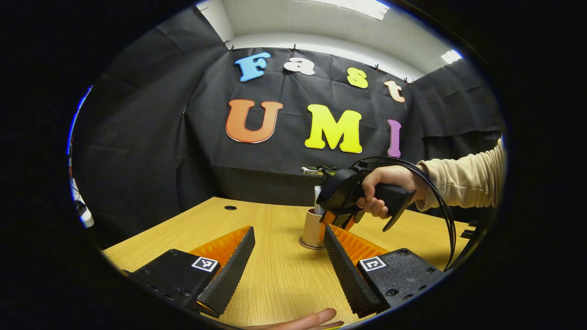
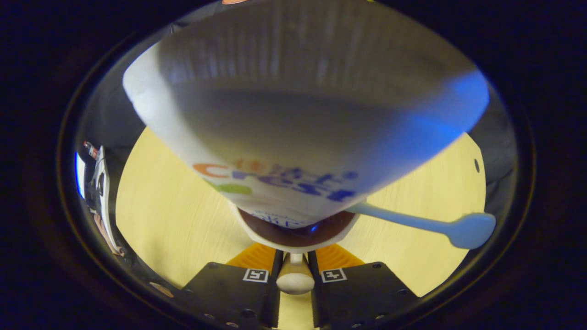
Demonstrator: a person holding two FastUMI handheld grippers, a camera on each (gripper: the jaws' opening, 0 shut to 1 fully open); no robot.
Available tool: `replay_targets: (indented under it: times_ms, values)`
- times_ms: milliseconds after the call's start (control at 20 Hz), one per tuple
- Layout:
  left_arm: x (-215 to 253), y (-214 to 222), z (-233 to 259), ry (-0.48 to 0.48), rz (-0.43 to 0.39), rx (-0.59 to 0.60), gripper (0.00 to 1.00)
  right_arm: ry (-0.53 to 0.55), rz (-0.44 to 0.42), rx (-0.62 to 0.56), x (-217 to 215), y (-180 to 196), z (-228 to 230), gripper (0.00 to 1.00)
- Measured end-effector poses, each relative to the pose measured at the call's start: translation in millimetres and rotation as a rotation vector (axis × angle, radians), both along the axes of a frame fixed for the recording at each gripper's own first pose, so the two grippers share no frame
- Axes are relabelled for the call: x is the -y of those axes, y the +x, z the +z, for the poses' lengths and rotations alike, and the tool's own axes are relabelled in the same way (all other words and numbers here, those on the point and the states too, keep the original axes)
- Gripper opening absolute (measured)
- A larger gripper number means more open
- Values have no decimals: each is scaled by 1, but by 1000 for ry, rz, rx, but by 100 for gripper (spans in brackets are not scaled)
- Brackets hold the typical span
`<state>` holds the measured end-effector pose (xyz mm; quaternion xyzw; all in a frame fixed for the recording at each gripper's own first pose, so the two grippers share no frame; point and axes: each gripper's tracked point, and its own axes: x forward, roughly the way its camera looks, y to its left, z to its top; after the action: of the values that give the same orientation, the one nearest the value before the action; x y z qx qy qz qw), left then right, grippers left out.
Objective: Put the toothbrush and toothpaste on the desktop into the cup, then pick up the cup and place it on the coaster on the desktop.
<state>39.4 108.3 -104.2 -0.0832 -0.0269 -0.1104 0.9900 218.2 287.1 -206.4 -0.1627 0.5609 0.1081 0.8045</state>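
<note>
Left hand-held gripper (image 1: 289, 256) hung low over the tabletop (image 1: 275, 275) at the bottom of the left gripper view, its fingers spread wide apart with nothing between them. Beyond them, at mid-frame, the cup (image 1: 312, 228) stood upright on the coaster (image 1: 306, 244), with the white toothpaste (image 1: 317, 196) poking out of its top. A hand (image 1: 387, 190) in a pale sleeve (image 1: 463, 181) reached in from the right edge of that view and held the right hand-held gripper (image 1: 337, 219) just beside the cup, at its rim side.

In the right gripper view the right hand-held gripper (image 2: 294, 270) sat at the bottom centre, its fingers drawn close and clamped on the cup's handle (image 2: 294, 277) (a rounded knob between them). The cup (image 2: 298, 238) lay just above the fingers, its dark inside facing the camera. The toothpaste (image 2: 298, 137) rose out of it and swelled across the upper frame, blurred by nearness. The toothbrush (image 2: 426, 224) leaned out of the cup toward the lower right, its end over the tabletop (image 2: 174, 206).
</note>
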Motion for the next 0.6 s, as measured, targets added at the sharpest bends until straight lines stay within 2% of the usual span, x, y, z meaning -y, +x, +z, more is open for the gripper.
replay_targets:
  times_ms: [200, 400, 550, 600]
  values:
    - [2, -4, -1, 3, 1, -8, 96, 6, 10, 19, -2, 0, 2, 24]
    - [3, 1, 3, 5, 19, -19, 96, 49, 34, 71, 5, -4, 19, 32]
    - [8, 11, 12, 18, 34, -24, 96, 83, 33, 120, 18, -18, 35, 71]
    - [9, 14, 18, 25, 45, -13, 96, 107, 27, 134, 21, -25, 43, 73]
